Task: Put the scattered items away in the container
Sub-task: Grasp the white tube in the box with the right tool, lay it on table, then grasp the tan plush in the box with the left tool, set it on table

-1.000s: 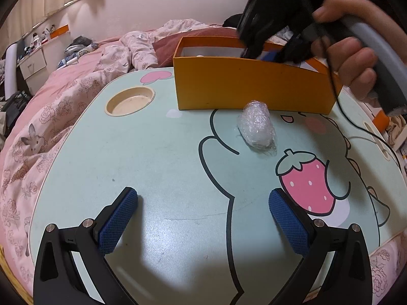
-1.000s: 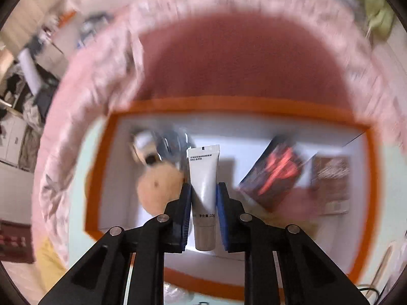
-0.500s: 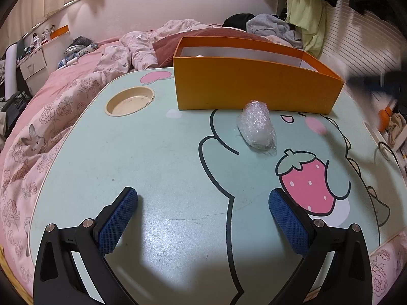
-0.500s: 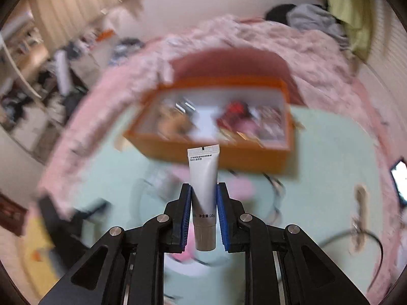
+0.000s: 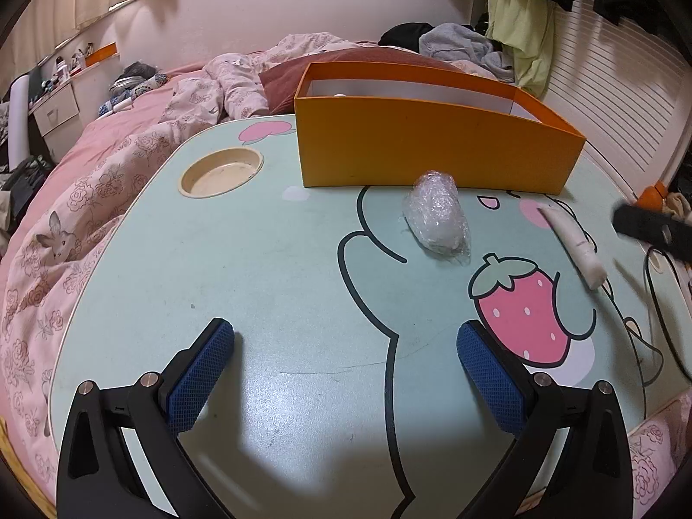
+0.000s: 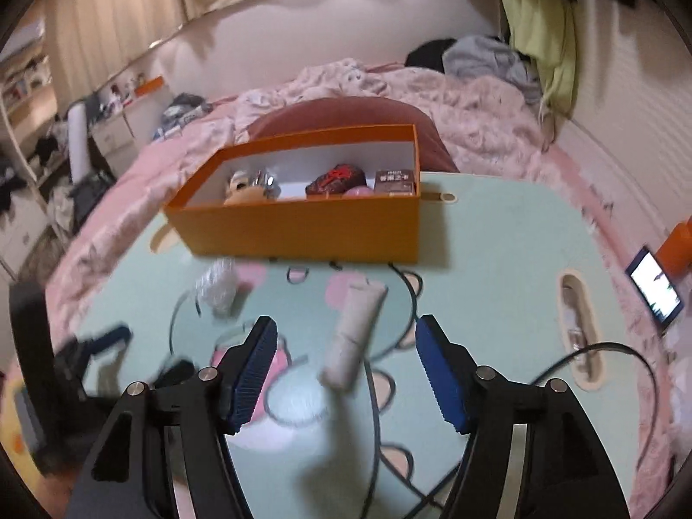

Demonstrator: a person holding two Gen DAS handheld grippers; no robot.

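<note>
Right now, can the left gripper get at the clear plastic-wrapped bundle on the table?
Probably yes: the left gripper is open and the clear plastic-wrapped bundle lies ahead on bare mint-green tabletop, just short of the orange cardboard box.

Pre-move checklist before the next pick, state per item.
1. Right gripper free of load: ok. Jaws are opening and the pads press on nothing.
2. Tube at rest on the table: cannot tell. It shows blurred below the jaws.
3. Tube in the orange box: not ok. It is outside, in front of the box.
4. Wrapped bundle in the box: not ok. It lies on the table near the box's front wall.
5. Left gripper ready: ok. Open and empty over bare table.
6. Black cable clear of the right gripper: cannot tell.
</note>
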